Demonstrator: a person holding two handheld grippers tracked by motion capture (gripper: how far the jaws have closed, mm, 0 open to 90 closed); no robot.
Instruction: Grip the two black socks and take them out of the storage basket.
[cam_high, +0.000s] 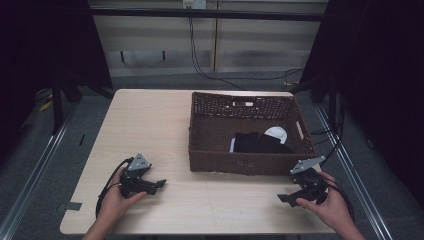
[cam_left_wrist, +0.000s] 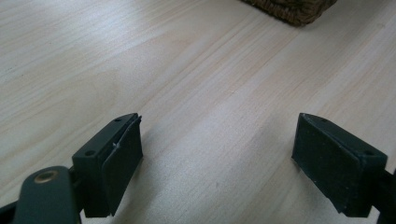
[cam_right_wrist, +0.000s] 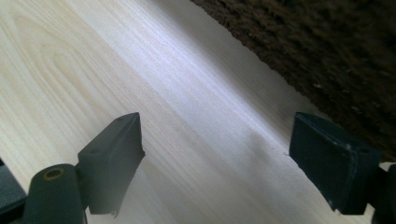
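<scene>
Pale wood counter (cam_high: 165, 120): light grain, carrying both tools near the front edge and a basket farther back
Left tool (cam_high: 159, 184): held in the person's left hand (cam_high: 116, 197) at the near left of the counter, low over the wood, jaws pointing right
Left tool state: jaws spread wide with bare counter between them in the left gripper view (cam_left_wrist: 217, 161), pinching nothing
Right tool (cam_high: 284, 198): held in the person's right hand (cam_high: 330, 205) at the near right, just in front of the basket's near right corner, jaws pointing left
Right tool state: jaws spread apart over bare wood in the right gripper view (cam_right_wrist: 215, 158), holding nothing; the basket wall rises dark just beyond
Wicker basket (cam_high: 240, 164): brown, rectangular, on the right half of the counter, farther than both tools
Black cloth (cam_high: 260, 143): lying inside the basket, toward its near right part
White piece (cam_high: 276, 133): inside the basket, touching the far side of the black cloth
Cables (cam_high: 200, 60): on the floor beyond the counter's far edge
</scene>
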